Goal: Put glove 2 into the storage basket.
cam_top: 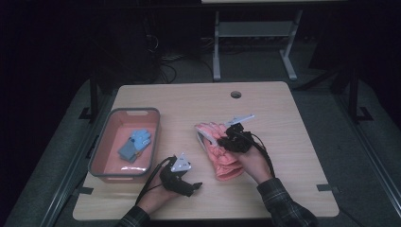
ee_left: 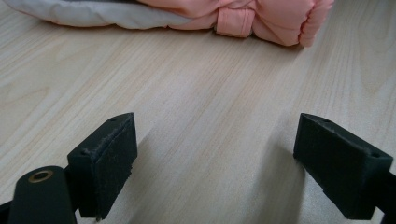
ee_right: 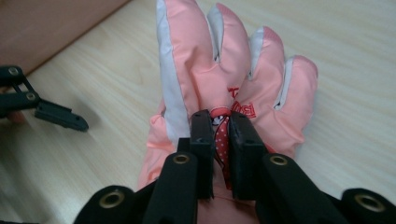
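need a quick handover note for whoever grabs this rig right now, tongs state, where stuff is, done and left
Right tongs: shut on a fold of the padded pink-and-white winter glove, which lies on the wooden table.
Left tongs: open, nothing between them, low over the table near the glove's cuff.
Small blue knit glove: already in the grey-rimmed pink plastic bin at the table's left.
Left, probably: carry the pink glove over into the bin and release.

A lab or test room is suggested: a plain wooden bench with a cable hole is set on grey carpet, a metal-framed bench stands behind, and loose cables lie in darkened surroundings.
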`<state>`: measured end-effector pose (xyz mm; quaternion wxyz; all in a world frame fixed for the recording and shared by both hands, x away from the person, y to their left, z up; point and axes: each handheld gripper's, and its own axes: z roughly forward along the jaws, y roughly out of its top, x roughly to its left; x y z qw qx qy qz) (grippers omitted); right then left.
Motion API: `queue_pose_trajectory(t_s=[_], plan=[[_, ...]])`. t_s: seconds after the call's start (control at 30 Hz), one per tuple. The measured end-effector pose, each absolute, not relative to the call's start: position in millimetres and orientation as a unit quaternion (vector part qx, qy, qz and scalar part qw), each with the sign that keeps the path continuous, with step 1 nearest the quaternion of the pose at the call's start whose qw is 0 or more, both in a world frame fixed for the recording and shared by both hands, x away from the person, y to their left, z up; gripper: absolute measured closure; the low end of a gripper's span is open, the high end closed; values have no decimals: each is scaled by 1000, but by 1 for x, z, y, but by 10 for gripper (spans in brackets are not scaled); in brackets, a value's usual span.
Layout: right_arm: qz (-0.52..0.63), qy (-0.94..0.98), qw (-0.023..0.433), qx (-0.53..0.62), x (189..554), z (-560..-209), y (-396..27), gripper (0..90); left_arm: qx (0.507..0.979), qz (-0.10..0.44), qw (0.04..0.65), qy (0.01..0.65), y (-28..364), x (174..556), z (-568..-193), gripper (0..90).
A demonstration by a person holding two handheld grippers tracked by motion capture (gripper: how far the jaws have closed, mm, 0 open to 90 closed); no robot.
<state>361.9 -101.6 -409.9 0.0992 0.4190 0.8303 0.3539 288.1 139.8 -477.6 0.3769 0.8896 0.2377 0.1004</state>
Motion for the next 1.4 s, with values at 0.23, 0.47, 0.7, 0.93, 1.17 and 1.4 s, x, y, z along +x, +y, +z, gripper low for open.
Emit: queue_pose_trajectory(t_s=[0.23, 0.47, 0.7, 0.93, 1.17, 1.4], plan=[[373, 828, 79, 411, 365, -407, -105, 644, 891, 102, 373, 237, 140, 289, -477, 130], [407, 821, 86, 391, 364, -391, -121, 506, 892, 94, 365, 251, 135, 291, -473, 148], [433, 811, 105, 379, 363, -378, -143, 730, 880, 93, 383, 264, 134, 297, -460, 393], [414, 827, 107, 366, 369, -392, -167, 900, 877, 104, 373, 284, 123, 317, -450, 849], [408, 841, 106, 339, 373, -414, -177, 900, 872, 102, 363, 312, 112, 346, -449, 896], [412, 851, 75, 316, 378, -427, -170, 900, 875, 91, 362, 308, 99, 360, -458, 895]])
